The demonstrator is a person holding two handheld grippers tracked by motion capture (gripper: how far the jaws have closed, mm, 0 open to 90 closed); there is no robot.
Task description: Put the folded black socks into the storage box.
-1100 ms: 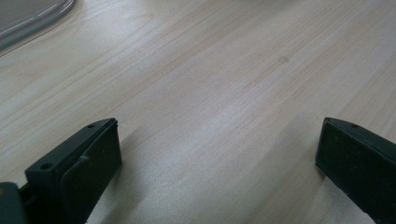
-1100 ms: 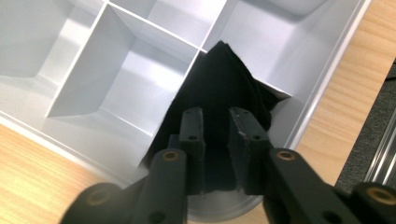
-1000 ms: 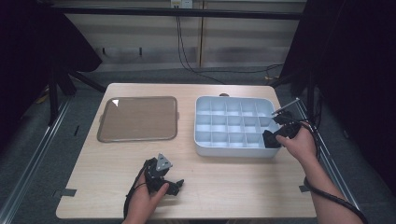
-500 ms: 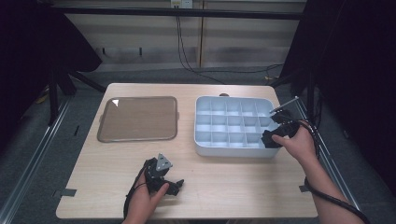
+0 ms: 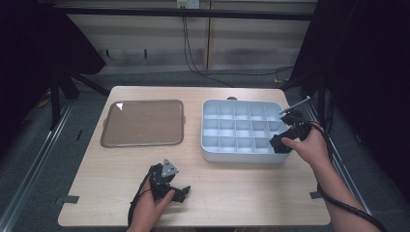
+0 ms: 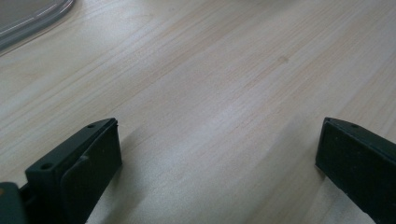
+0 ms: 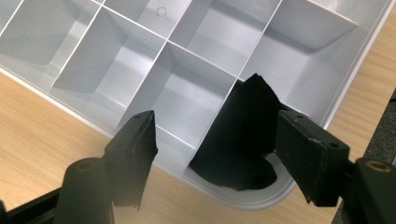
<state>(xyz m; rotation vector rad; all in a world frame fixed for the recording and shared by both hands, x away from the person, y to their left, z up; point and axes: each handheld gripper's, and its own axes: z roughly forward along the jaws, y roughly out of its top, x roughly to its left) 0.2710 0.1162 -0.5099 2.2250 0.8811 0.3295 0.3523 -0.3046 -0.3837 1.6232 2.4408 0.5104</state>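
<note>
My right gripper (image 7: 219, 154) hangs over the front right corner of a white box of compartments (image 5: 241, 157). Its jaws have just been opening and now stand apart. A black, soft-looking piece (image 7: 243, 135) lies in the corner compartment between them, close against the right-hand jaw, and the left-hand jaw is well clear of it. In the high view the right gripper (image 5: 281, 143) is at that same corner, held by a hand. My left gripper (image 5: 180, 192) rests low over the bare wood near the table's front edge. It (image 6: 219, 158) is open wide with nothing between its jaws.
A flat brownish tray (image 5: 142, 123) with a raised rim lies on the left half of the wooden table (image 5: 241, 193). The box's other compartments (image 7: 84, 37) look bare. Black cables trail from both grippers, and dark frames stand at either side.
The right hand has edged slightly at the box's front right corner. The left hand and gripper have stayed where they were.
</note>
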